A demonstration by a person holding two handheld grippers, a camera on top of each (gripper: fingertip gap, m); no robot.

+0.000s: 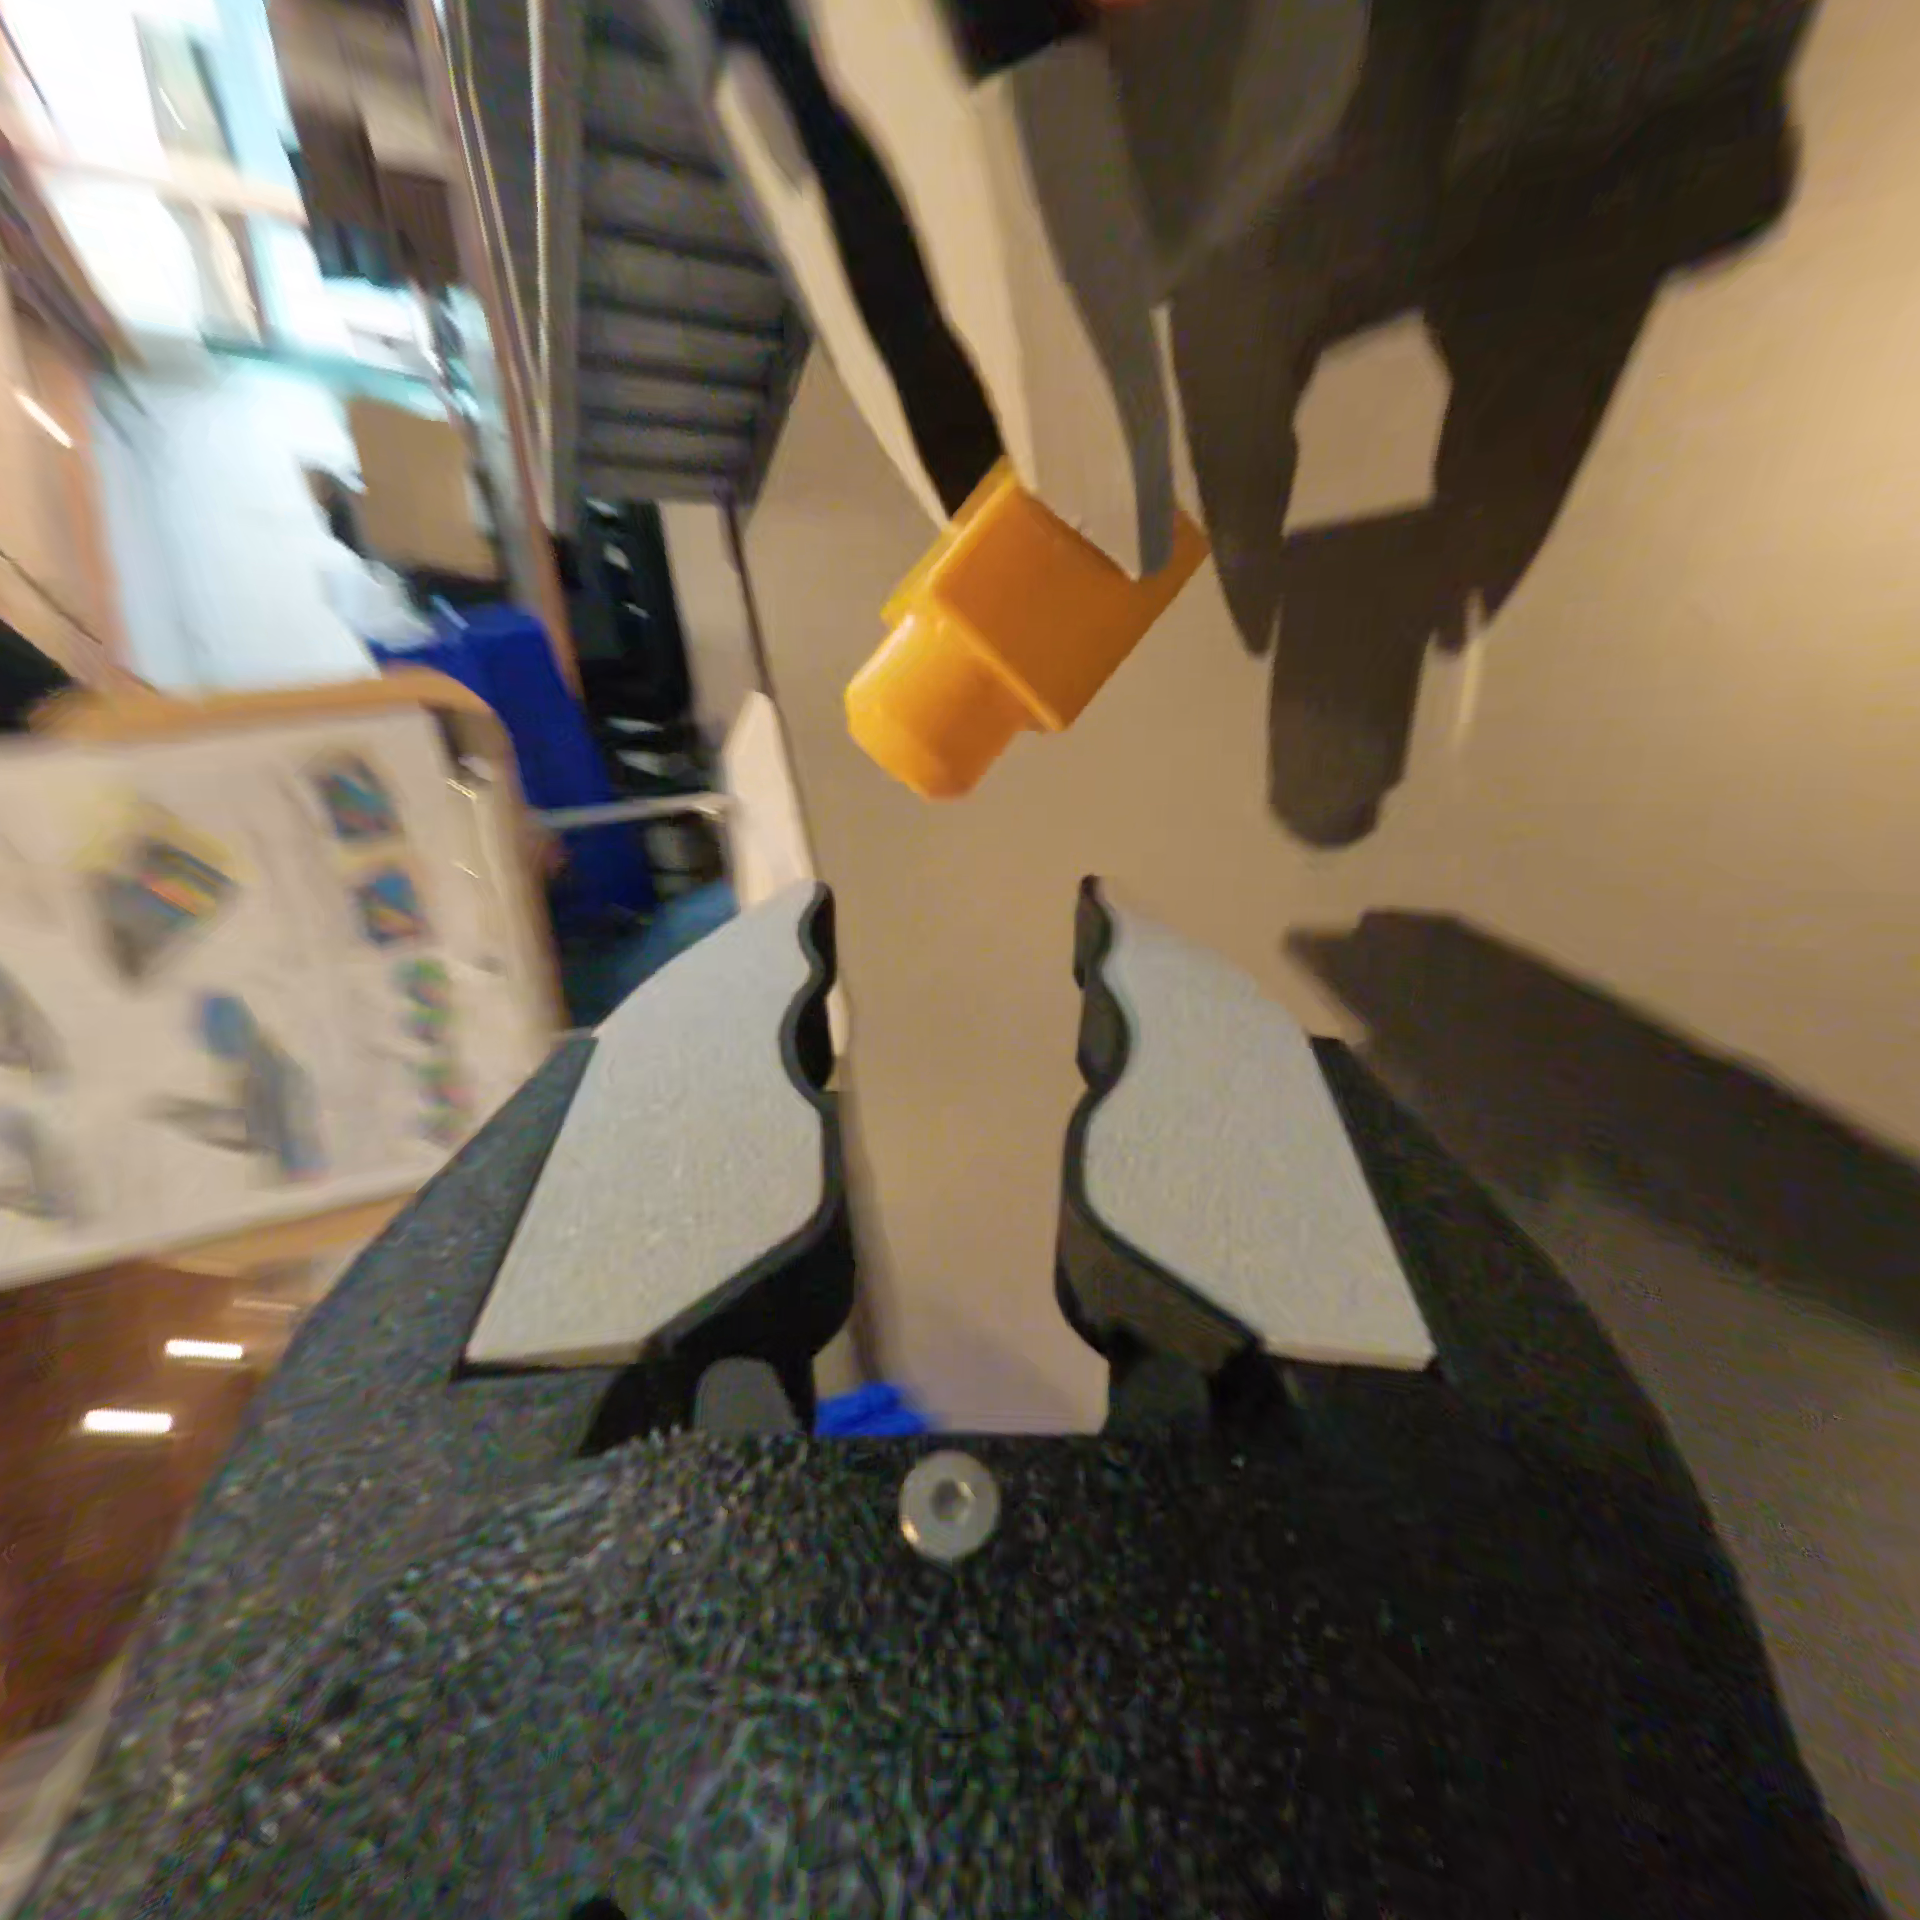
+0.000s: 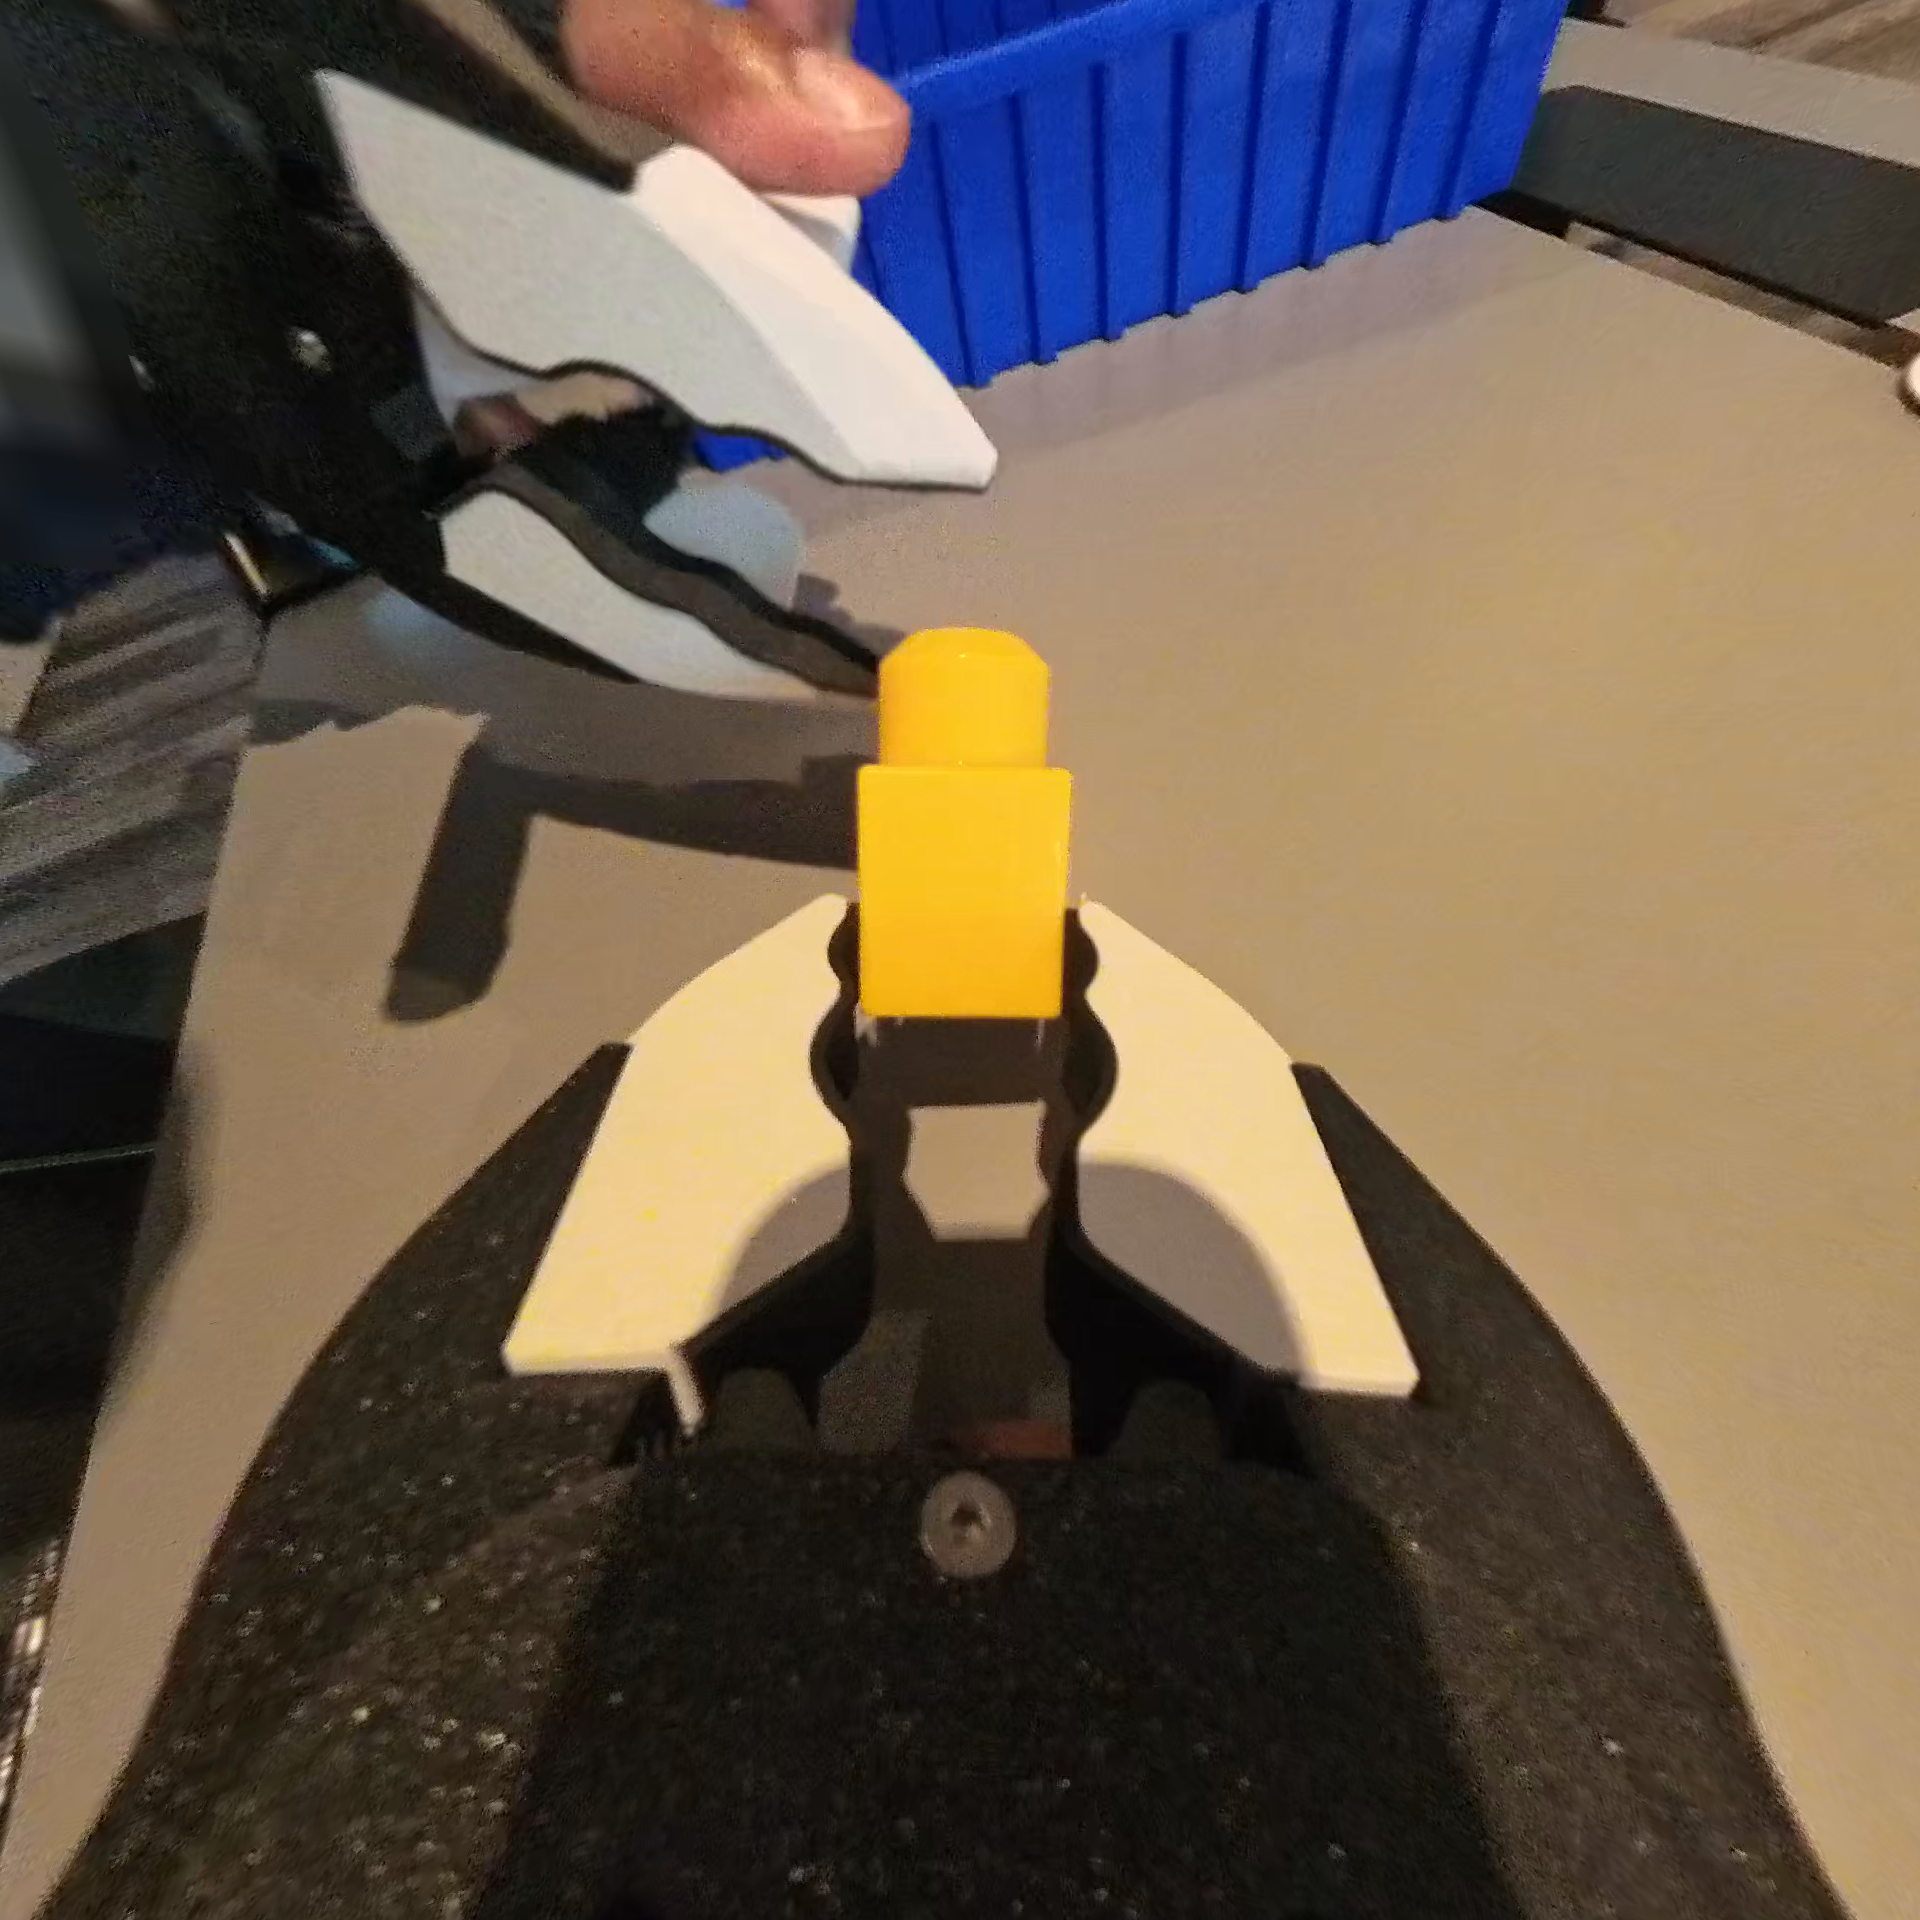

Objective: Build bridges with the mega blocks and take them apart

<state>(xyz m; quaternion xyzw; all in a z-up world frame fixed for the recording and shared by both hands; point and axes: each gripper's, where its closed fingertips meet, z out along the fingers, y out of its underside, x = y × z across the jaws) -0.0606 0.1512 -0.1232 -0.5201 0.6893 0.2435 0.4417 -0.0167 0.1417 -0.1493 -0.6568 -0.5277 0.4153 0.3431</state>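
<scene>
Yellow block [image 2: 961, 883] sits clenched between the right gripper [image 2: 961, 914] jaws; left gripper [image 1: 951, 904] jaws gape, empty.

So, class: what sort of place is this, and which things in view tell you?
Probably an indoor workroom or lab. A plain grey table holds a blue plastic bin, a staircase rises behind, and a yellow block sits in the right tool.

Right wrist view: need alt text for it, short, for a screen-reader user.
The right gripper is shut on a yellow mega block, its single stud pointing away from the camera, above a grey table. The left gripper hangs open and empty to the upper left, with a blue bin behind.
</scene>
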